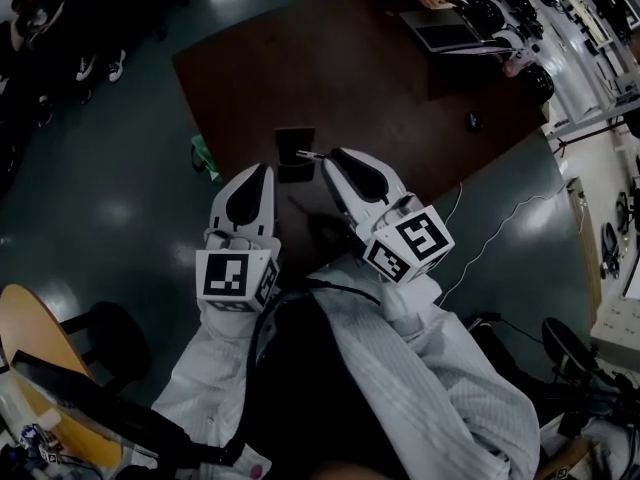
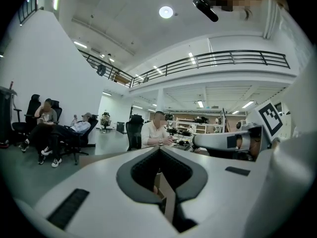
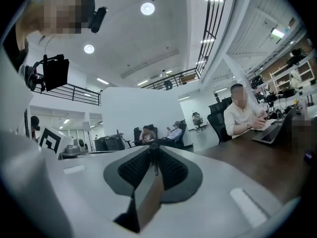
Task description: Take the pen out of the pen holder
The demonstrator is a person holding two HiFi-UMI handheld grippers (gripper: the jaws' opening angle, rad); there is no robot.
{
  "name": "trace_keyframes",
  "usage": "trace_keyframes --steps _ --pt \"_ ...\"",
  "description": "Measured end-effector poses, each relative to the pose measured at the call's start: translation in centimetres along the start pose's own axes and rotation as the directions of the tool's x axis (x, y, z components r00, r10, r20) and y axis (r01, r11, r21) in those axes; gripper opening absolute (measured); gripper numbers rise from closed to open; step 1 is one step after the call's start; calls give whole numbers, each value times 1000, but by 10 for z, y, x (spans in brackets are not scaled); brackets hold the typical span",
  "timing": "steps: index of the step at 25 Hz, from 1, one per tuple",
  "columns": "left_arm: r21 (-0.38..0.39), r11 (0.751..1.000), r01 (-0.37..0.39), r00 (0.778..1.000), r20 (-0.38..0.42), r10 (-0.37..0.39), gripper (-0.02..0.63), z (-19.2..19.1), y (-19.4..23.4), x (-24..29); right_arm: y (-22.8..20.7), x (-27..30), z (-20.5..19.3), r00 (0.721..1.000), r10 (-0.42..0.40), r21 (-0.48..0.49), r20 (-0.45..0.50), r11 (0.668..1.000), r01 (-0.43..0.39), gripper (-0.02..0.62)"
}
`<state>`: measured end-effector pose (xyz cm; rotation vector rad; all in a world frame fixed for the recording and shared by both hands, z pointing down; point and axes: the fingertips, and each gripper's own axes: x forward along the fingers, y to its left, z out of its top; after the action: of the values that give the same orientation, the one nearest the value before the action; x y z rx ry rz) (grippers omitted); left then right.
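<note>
A black square pen holder (image 1: 294,144) stands on the dark brown table (image 1: 380,88), just beyond both gripper tips. My right gripper (image 1: 324,160) hovers above the table, close to the holder's right side. It is shut on a thin dark pen (image 3: 154,158), which shows between the pads in the right gripper view. A pale end of the pen (image 1: 306,155) sticks out left of the tip. My left gripper (image 1: 263,173) is raised beside the holder's left side, its jaws together with nothing seen held. The left gripper view shows the right gripper (image 2: 223,142) alongside.
A person sits at the table's far end with a laptop (image 1: 440,28). A small dark object (image 1: 473,120) lies near the table's right edge. A green item (image 1: 205,158) is on the floor left of the table. A wooden chair (image 1: 35,348) stands near left.
</note>
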<state>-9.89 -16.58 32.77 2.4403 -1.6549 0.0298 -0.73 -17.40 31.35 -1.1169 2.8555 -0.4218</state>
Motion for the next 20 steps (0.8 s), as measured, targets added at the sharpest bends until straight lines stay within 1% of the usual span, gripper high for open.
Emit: trace_keyframes --steps 4,20 --pt "8 1000 0 1000 3 0 5 2 -2 3 1 1 2 1000 20 7 1 1000 -20 58" --pt "-19 999 -27 1000 -8 27 5 1 7 -5 11 5 1 998 61 15 -4 998 -61 58"
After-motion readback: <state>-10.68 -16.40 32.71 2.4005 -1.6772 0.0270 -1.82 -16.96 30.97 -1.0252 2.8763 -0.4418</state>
